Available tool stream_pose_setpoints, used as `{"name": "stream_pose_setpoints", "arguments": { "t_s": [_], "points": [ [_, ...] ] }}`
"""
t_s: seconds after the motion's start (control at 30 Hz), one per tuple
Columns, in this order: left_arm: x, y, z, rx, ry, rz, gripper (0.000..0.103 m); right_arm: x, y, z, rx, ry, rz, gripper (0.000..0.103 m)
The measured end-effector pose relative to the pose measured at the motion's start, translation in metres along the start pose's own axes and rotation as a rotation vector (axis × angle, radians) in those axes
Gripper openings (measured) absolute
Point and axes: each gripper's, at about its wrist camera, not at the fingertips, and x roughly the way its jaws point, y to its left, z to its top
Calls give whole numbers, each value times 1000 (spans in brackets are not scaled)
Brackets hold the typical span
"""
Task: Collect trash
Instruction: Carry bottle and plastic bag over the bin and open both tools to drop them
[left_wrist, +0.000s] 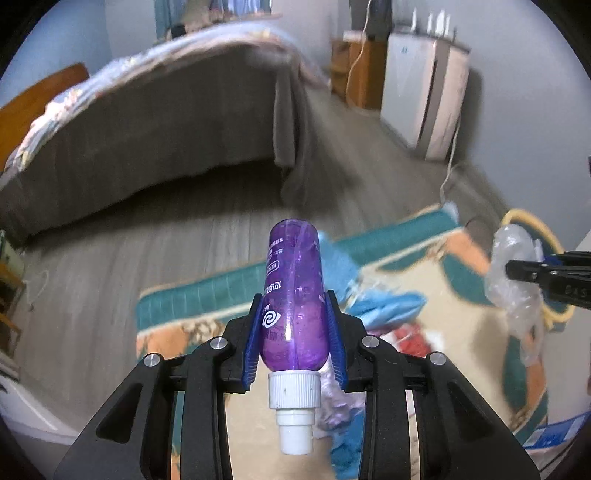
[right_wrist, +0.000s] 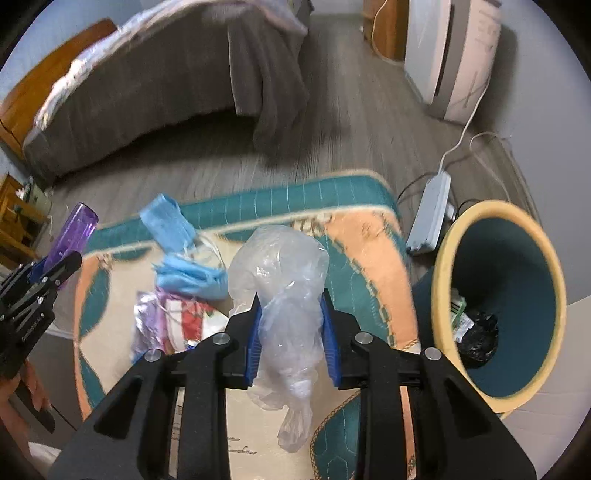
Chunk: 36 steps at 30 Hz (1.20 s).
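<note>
From the left wrist camera, the left gripper (left_wrist: 293, 325) is clenched on a translucent purple plastic bottle with a white ribbed cap (left_wrist: 293, 295); its blue pads press both sides of the body, cap toward the camera, base pointing out over the patterned teal, peach and cream rug (left_wrist: 417, 240). The bottle hangs clear of the rug. Crumpled light-blue disposable masks (left_wrist: 384, 304) and other wrappers lie on the rug beneath. At the right edge the right gripper shows with clear film in it, near the yellow rim of a bin.

From the right wrist camera, the right gripper (right_wrist: 291, 332) is clamped on a crumpled clear plastic bag (right_wrist: 284, 288), which bulges above the pads and trails a loose tail below. The teal waste bin with a yellow rim (right_wrist: 554, 280) stands just right of the rug, mouth open, with some rubbish already inside. A white power strip (right_wrist: 430, 218) lies on the grey wood-look floor (right_wrist: 332, 122) near it.

Both pieces look picked up, so the carry is in hand. Next, each load must go over the bin mouth before release; the light bag may cling or drift.
</note>
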Motion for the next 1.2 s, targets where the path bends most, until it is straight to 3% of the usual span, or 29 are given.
{"name": "stream_pose_setpoints", "arguments": {
  "t_s": [0.23, 0.5, 1.2],
  "points": [
    [-41, -28, 18, 15, -115, -80, 33, -60, -12, 2, 25, -136, 19, 27],
    [-65, -72, 28, 48, -185, -168, 33, -94, -48, 0, 77, -201, -12, 27],
    [-19, -208, 30, 255, -123, -285, 33, -79, -188, -20, 245, -170, -141, 28]
  ]
}}
